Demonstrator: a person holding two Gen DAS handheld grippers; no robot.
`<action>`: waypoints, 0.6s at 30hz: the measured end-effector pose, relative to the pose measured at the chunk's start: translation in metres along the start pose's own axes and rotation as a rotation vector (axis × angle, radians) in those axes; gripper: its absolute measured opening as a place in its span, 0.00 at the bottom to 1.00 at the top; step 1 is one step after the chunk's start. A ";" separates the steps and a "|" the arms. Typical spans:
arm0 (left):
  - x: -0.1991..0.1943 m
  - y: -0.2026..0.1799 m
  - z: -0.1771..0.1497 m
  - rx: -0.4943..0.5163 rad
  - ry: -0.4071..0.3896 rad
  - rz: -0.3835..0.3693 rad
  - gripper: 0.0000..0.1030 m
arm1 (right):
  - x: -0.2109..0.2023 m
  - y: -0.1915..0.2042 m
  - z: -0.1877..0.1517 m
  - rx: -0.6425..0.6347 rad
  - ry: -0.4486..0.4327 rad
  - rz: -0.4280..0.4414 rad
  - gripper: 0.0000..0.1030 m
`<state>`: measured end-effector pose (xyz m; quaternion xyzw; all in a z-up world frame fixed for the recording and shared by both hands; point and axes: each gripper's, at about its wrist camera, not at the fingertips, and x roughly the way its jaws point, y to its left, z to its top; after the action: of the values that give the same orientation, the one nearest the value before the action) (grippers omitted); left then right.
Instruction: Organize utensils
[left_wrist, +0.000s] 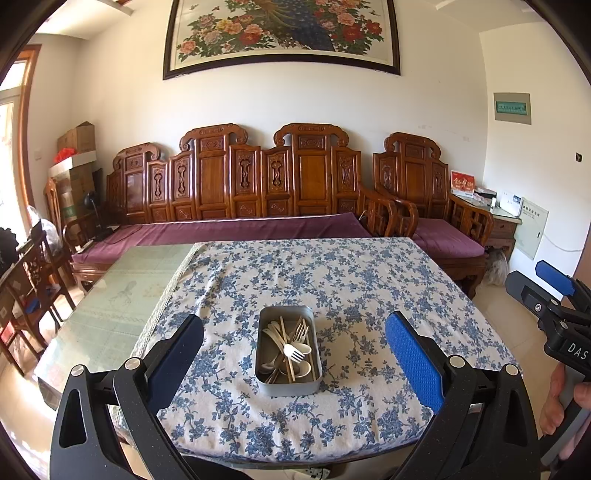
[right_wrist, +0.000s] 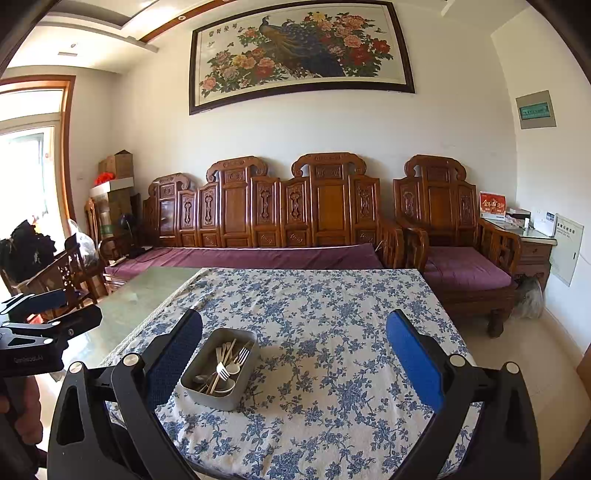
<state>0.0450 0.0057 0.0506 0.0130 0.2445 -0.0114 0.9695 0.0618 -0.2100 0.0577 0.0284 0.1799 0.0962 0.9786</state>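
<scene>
Left wrist view showed the left gripper (left_wrist: 293, 365) with fingers spread wide, empty, above the table's (left_wrist: 369, 280) near edge. The tin (left_wrist: 289, 350) of utensils (left_wrist: 291, 350) lay dead ahead between those fingers, long axis pointing away. The right gripper (right_wrist: 293, 365), likewise spread and empty, had the tin ahead and left. The left appeared better aligned. Beyond stood a sofa (left_wrist: 229, 229).

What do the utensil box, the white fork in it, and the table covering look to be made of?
Utensil box: likely metal, matte grey, thin walls with rounded corners and a dull sheen. White fork: probably plastic, though ceramic-look is possible; opaque cream, no metallic glint. Tablecloth: woven cotton-like fabric, white with blue flower print, soft wrinkles and a lace-like left edge.
</scene>
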 end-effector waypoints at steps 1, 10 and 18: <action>0.000 0.000 0.000 0.000 0.000 0.000 0.92 | 0.000 0.000 0.000 0.000 0.000 0.000 0.97; -0.001 0.000 0.000 -0.001 -0.004 -0.001 0.92 | 0.001 0.000 0.000 0.001 0.000 -0.003 0.97; -0.005 -0.001 0.002 -0.002 -0.015 -0.003 0.92 | 0.000 -0.001 -0.001 0.002 0.000 -0.003 0.97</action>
<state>0.0417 0.0044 0.0547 0.0117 0.2373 -0.0128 0.9713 0.0619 -0.2109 0.0571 0.0291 0.1799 0.0945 0.9787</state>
